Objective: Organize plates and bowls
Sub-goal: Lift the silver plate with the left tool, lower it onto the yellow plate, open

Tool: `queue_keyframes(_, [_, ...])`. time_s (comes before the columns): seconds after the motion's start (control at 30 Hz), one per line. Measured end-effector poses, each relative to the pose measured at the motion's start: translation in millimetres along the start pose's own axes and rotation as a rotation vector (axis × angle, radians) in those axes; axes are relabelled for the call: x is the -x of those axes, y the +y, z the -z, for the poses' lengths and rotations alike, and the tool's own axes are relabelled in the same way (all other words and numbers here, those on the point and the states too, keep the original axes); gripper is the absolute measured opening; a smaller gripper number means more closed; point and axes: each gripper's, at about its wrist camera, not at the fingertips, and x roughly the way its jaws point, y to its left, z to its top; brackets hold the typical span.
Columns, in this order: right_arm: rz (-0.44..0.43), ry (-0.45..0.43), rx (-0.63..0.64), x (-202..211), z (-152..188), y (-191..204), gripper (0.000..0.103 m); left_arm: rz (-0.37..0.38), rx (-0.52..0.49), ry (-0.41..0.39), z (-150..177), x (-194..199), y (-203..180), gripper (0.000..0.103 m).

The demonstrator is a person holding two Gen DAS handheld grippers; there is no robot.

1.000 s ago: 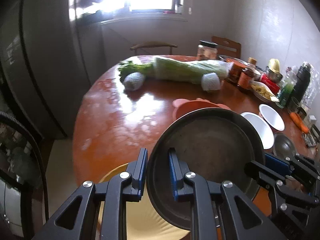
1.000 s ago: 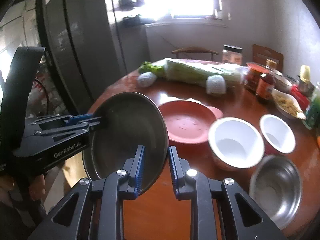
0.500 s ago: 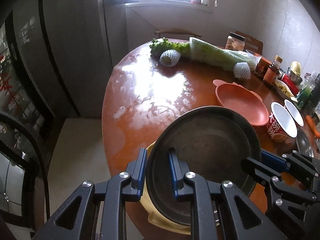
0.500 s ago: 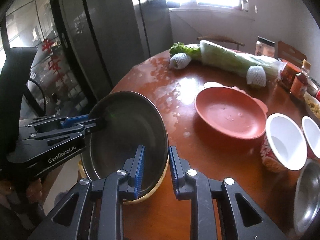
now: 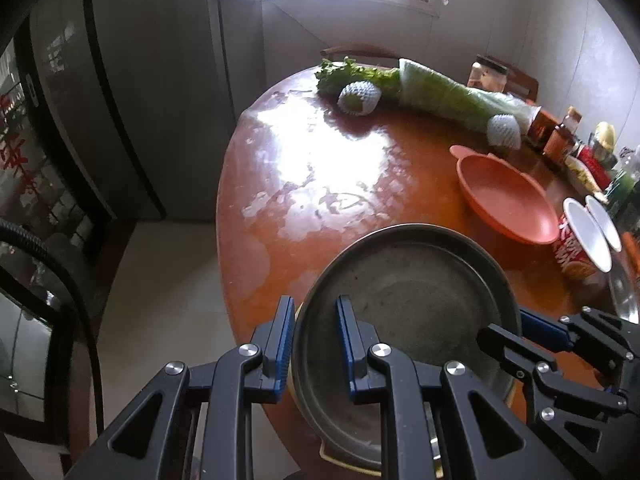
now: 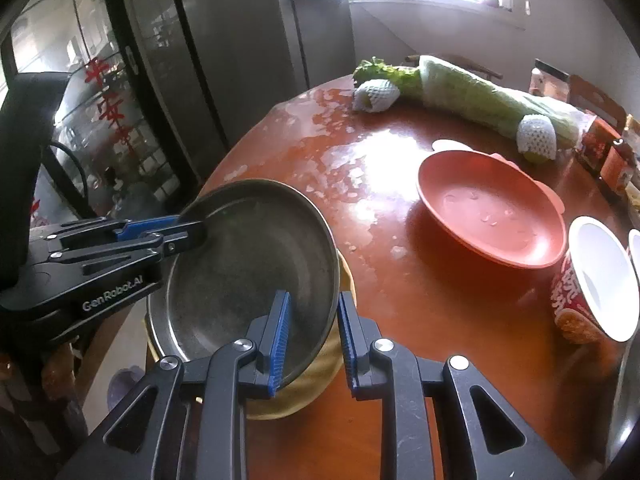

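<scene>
A shallow steel plate (image 5: pixel 404 312) (image 6: pixel 248 272) is carried between both grippers at the near left edge of the round table. My left gripper (image 5: pixel 314 308) (image 6: pixel 192 232) is shut on its left rim. On the opposite rim my right gripper (image 6: pixel 312 308) (image 5: pixel 500 332) is shut as well. Directly under the steel plate lies a yellow plate (image 6: pixel 320 376) (image 5: pixel 332 456), mostly hidden; I cannot tell whether the two touch. A pink plate (image 6: pixel 492 212) (image 5: pixel 504 204) lies to the right, apart from them.
Right of the pink plate stands a red noodle cup (image 6: pixel 592 280), with a steel bowl (image 6: pixel 628 380) at the frame edge. A wrapped cabbage (image 5: pixel 452 92), net-wrapped fruit (image 5: pixel 358 98) and jars (image 5: pixel 556 136) line the far side. A grey fridge (image 5: pixel 120 80) stands left, over the floor.
Both grippers have carried the steel plate down and toward the table's near left edge, over the yellow plate. Both views now tilt further down at the table.
</scene>
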Motion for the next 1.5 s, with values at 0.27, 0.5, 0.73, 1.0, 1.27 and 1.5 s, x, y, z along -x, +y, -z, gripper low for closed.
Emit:
queue_keyframes(0.27, [0.012, 0.010, 0.031, -4, 3, 8, 0.025, -0.065, 0.018, 0.011, 7, 1, 7, 0.024])
queue_keyframes(0.5, [0.022, 0.006, 0.042, -2, 7, 10, 0.025, -0.033, 0.026, 0.030, 12, -5, 9, 0.025])
queue_keyframes(0.73, [0.033, 0.004, 0.028, 3, 9, 1, 0.024, 0.015, -0.001, 0.032, 12, -7, -8, 0.025])
queue_keyframes(1.0, [0.074, 0.002, -0.019, 9, 11, -22, 0.024, 0.058, -0.034, 0.035, 7, -12, -34, 0.025])
queue_keyframes(1.27, [0.079, 0.005, -0.058, 15, 13, -42, 0.025, 0.074, -0.048, 0.045, -2, -20, -52, 0.025])
queue_keyframes(1.5, [0.050, 0.005, -0.089, 24, 9, -53, 0.029, 0.071, -0.028, 0.024, -14, -15, -50, 0.025])
